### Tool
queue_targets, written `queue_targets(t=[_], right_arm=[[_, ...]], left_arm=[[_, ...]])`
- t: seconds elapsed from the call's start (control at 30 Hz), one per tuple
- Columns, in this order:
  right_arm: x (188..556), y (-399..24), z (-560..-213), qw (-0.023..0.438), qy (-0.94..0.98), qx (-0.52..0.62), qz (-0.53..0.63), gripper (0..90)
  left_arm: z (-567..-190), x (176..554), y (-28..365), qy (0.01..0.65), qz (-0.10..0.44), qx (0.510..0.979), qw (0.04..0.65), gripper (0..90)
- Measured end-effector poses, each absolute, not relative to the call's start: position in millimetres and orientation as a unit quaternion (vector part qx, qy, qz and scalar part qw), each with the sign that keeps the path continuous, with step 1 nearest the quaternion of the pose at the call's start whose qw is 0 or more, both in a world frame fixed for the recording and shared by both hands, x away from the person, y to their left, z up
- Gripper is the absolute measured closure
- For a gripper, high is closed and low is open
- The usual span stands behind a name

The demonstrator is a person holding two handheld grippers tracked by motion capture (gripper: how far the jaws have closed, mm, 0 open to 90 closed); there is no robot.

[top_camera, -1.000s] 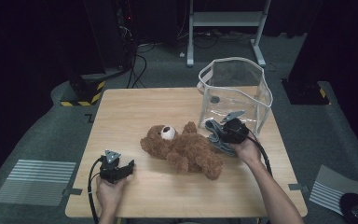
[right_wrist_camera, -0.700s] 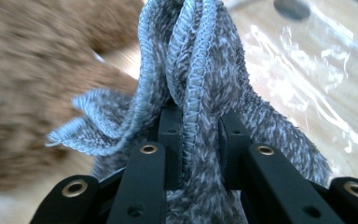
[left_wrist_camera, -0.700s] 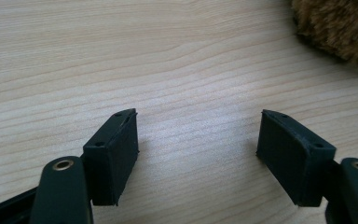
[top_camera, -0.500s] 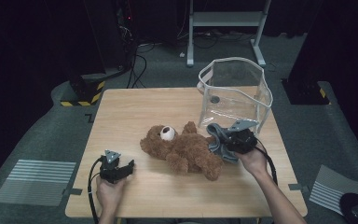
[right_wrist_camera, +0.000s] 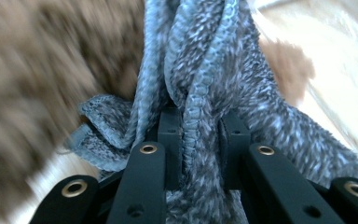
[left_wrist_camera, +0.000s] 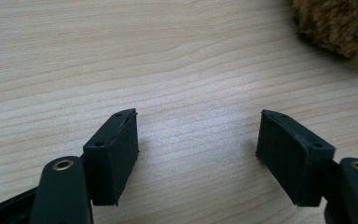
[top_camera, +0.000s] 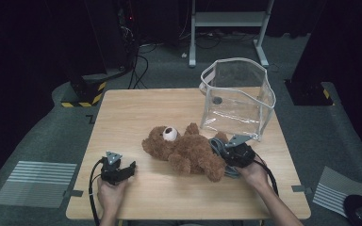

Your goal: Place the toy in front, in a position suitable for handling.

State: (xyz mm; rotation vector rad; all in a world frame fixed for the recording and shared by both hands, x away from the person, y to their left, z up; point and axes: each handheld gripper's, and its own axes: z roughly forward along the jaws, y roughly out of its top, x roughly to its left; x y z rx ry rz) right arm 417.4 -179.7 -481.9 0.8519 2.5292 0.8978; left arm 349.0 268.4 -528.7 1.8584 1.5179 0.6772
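Wooden table (top_camera: pixel 136 113): right tool (right_wrist_camera: pixel 199 135) clamps grey knit cloth (right_wrist_camera: pixel 205 70) against teddy bear (top_camera: pixel 188 151).

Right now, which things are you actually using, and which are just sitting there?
In use:
- grey knitted cloth, pinched in the right gripper
- teddy bear, right beside it

Just sitting there:
- clear plastic bag, standing open at the back
- left gripper, open above bare table

Wooden table (top_camera: pixel 136 113), grey carpet floor (top_camera: pixel 42 141), dark surroundings, metal stand (top_camera: pixel 226 19)
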Motion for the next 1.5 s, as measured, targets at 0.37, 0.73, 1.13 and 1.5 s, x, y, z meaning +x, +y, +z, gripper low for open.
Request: queue_targets(t=[0.37, 0.73, 1.13, 1.5], right_arm=[[420.8, -203.1, -464.8, 0.187, 0.865, 0.332, 0.328, 75.3], [443.9, -187.6, -475.7, 0.165, 0.866, 0.342, 0.326, 75.3], [435.5, -210.6, -466.1, 0.183, 0.852, 0.366, 0.327, 75.3], [436.0, -177.0, -476.0, 0.159, 0.878, 0.321, 0.317, 75.1]], left_arm=[[-528.7, 349.0, 268.4, 0.577, 0.258, 0.707, 0.318, 29.2], [-528.7, 349.0, 268.4, 0.578, 0.258, 0.706, 0.319, 29.7], [-529.3, 349.2, 267.4, 0.571, 0.257, 0.711, 0.319, 26.6], [-529.4, 350.1, 266.5, 0.558, 0.245, 0.725, 0.321, 19.0]])
